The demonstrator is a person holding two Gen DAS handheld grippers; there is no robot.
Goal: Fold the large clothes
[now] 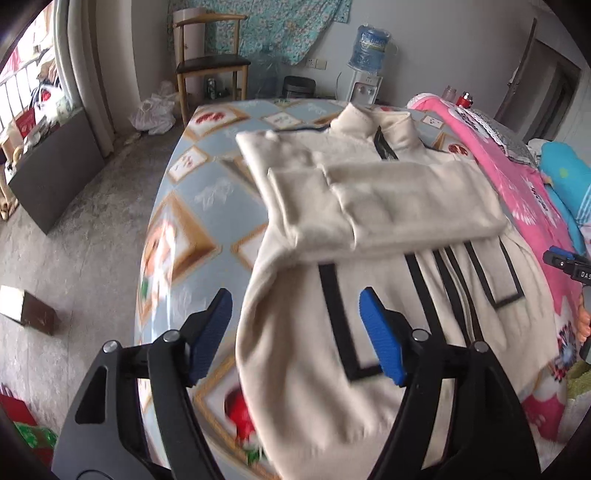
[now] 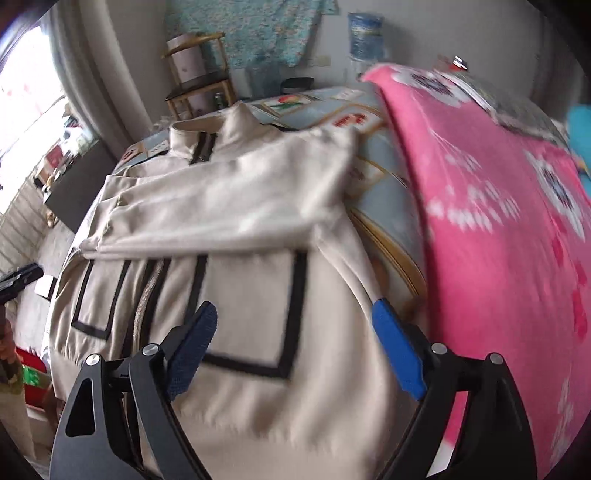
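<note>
Cream fabric jacket with black tape trim and a front zip (image 1: pixel 369 206) lies face up on the bed, on a light blue bedsheet printed with framed picture panels (image 1: pixel 207 206). Collar end is at the far side, hem end nearest both cameras. Both sleeves are folded across the chest, one over the other, forming a flat band across the upper body. Below the band the black rectangular trim outlines and the zip line are exposed. Same jacket in the right wrist view (image 2: pixel 258 206), sleeve band crossing above the black-outlined rectangle.

Left gripper (image 1: pixel 295 328): blue-padded fingers (image 1: pixel 380 336) spread apart, nothing between the pads, hanging over the jacket's left lower edge where it meets the sheet. No cloth pinched.

Right gripper (image 2: pixel 295 339): blue pads wide apart too, empty, above the lower right front panel near the jacket's side edge. Its tip also shows at the right edge of the left wrist view.

Pink fleece blanket with white flower print (image 2: pixel 498 221) lies just beside the jacket on its right, touching or nearly touching the side seam; can't tell which through the blur.

Background: wooden chair with a dark seat (image 1: pixel 210 62), water dispenser with a blue bottle (image 1: pixel 369 59), teal floral cloth hung on the wall (image 1: pixel 280 26).
</note>
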